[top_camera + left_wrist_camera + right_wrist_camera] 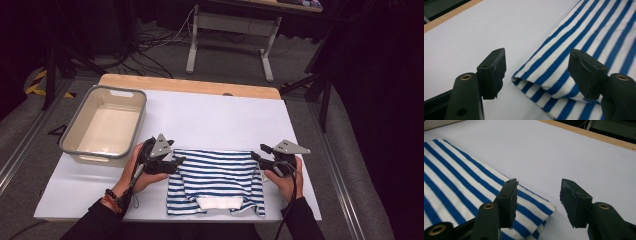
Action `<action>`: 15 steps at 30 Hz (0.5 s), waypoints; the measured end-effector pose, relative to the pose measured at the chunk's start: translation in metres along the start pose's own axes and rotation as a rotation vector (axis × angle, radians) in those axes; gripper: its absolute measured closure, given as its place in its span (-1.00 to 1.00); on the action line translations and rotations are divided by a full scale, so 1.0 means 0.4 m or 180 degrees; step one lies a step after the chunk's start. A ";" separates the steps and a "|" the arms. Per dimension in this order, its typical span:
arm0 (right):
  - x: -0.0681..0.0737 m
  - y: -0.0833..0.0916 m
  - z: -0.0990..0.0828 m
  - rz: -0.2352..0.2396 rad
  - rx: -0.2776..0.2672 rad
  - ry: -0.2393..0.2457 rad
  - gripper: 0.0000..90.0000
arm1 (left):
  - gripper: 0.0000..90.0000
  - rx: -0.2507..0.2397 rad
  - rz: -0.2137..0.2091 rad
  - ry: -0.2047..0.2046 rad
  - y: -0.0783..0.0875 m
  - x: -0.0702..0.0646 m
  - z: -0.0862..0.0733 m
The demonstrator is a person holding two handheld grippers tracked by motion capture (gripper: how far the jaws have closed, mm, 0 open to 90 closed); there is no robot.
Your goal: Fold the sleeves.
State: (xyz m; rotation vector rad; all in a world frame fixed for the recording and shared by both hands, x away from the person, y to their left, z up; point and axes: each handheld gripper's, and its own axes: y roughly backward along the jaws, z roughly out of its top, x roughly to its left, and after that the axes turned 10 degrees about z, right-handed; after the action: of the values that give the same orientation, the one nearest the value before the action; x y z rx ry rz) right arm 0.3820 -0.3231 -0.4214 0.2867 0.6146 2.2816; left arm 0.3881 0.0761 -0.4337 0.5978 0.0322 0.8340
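At the striped shirt's (216, 181) far corners, both tongs (176, 162) (257, 156) spread, clear white table (210, 120) beyond.

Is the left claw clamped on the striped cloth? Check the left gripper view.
No. The left claw stands open, its pads clear of the folded striped cloth corner between them.

White table (210, 115): striped shirt (215, 175), tub (105, 125)

A lab: black curtains (380, 75), floor cables (150, 55), and a white-topped table (210, 115) on rails.
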 end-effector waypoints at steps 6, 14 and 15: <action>-0.007 -0.045 0.002 -0.0029 0.0182 -0.0016 0.05 | -0.29 0.0099 0.0077 -0.0018 -0.033 -0.001 0.004; -0.014 -0.078 -0.032 -0.0056 0.0463 -0.0054 0.01 | -0.39 0.0391 0.0102 -0.0004 -0.075 -0.002 -0.016; -0.014 -0.079 -0.035 -0.0072 0.0494 -0.0046 0.01 | -0.40 0.0414 0.0098 -0.0003 -0.079 -0.002 -0.018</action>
State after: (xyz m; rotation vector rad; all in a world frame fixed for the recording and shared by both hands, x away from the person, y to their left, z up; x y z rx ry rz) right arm 0.4001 -0.3127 -0.4496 0.3688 0.7854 2.2119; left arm 0.4074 0.0627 -0.4561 0.7226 0.0769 0.8660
